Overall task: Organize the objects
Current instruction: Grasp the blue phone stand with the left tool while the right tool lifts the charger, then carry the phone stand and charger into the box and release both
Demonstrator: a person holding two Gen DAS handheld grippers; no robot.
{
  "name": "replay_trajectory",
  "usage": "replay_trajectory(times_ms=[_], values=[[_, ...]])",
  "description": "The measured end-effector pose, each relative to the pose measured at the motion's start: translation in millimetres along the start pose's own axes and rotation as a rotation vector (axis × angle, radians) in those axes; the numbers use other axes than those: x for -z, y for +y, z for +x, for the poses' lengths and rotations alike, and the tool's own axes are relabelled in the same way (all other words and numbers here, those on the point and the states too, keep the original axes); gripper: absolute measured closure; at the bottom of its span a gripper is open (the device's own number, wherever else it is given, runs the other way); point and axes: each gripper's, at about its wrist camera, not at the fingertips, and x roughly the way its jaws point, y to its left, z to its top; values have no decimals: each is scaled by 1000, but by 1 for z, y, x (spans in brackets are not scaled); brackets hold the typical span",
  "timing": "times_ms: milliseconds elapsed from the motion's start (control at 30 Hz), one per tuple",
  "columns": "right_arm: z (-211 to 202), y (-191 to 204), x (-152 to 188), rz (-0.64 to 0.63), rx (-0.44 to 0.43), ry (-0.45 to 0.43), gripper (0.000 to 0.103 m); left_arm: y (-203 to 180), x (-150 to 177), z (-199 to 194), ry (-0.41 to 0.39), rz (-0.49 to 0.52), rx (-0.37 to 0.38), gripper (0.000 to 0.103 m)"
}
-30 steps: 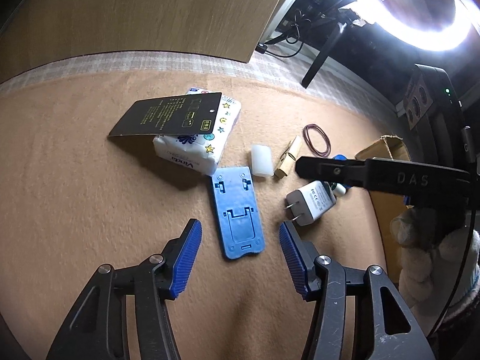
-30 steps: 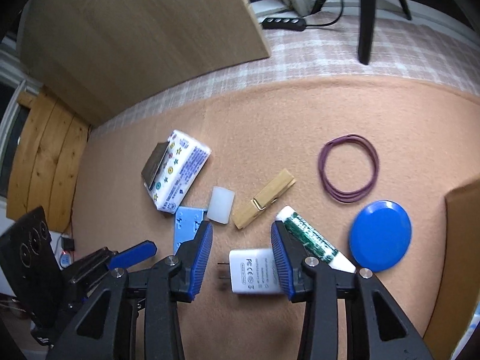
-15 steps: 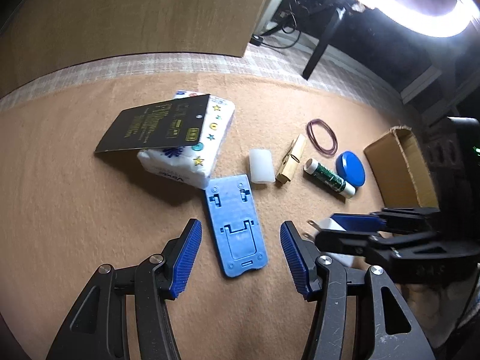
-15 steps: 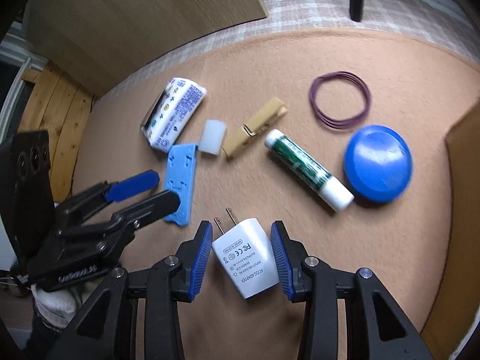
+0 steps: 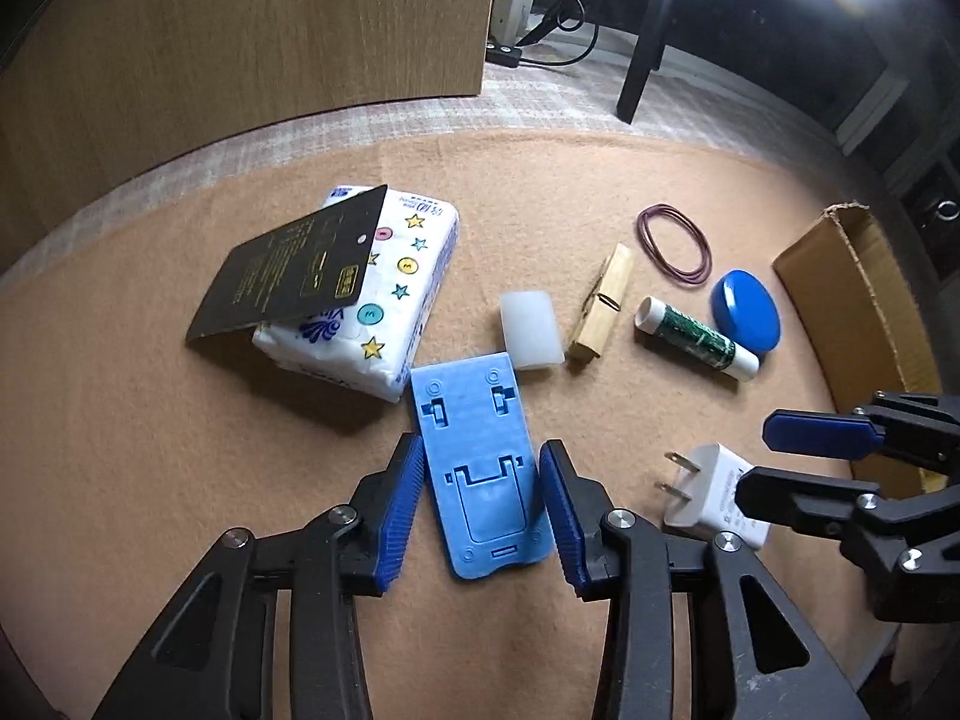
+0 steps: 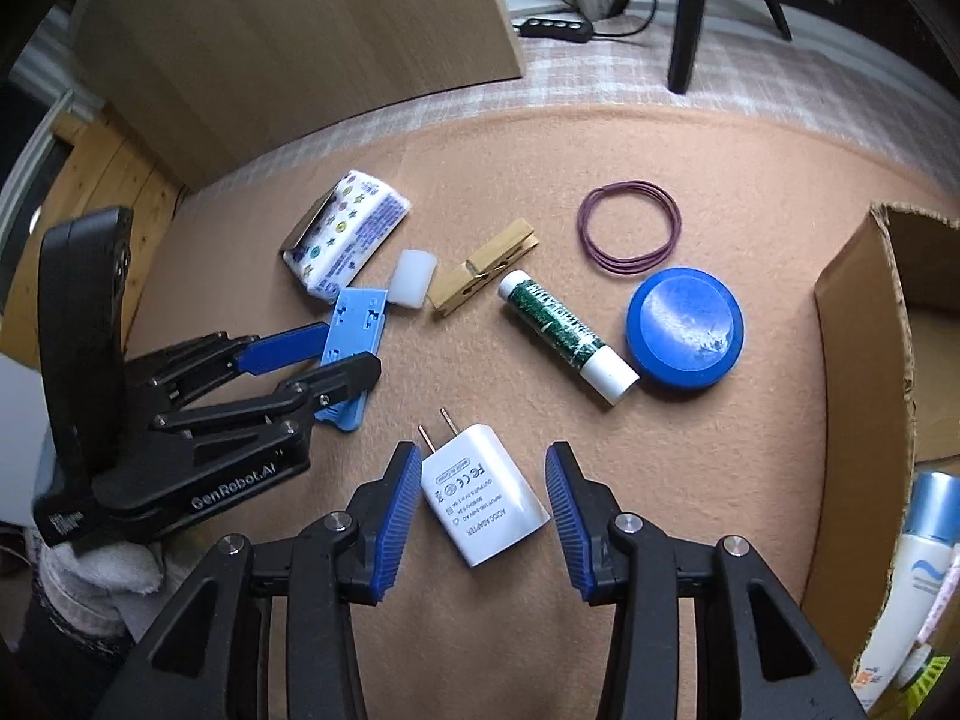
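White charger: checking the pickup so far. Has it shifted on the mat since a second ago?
Yes. The white charger lay beside the green tube; now it sits apart, nearer the camera, between the right gripper's open fingers.

The left gripper (image 5: 480,504) stands open around the near end of the blue stand (image 5: 477,468). To the right, the right gripper (image 5: 774,462) flanks the white charger (image 5: 711,495).

Wooden panel (image 5: 252,30) upright behind; power strip (image 6: 555,28), cables on floor.
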Motion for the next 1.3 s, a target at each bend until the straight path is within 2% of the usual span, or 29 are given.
replay_trajectory(times_ms=[300, 500, 633, 733, 900, 1100, 1300], values=[[13, 29, 8, -151, 105, 24, 57, 7, 30, -12, -7, 22, -1, 64], [27, 35, 8, -201, 183, 45, 57, 11, 49, -21, -3, 12, -5, 64], [27, 37, 15, -208, 208, 24, 63, 15, 57, -25, 0, -16, 10, 64], [22, 33, 21, -183, 203, 7, 66, 20, 62, -28, 4, -60, 50, 64], [-2, 18, 31, -101, 144, -41, 70, 25, 71, -37, -6, -114, 98, 64], [-42, -1, 42, -17, 109, -110, 70, 19, 73, -46, -22, -116, 113, 64], [-76, -18, 50, 51, 99, -177, 70, -5, 61, -51, -41, -81, 128, 64]])
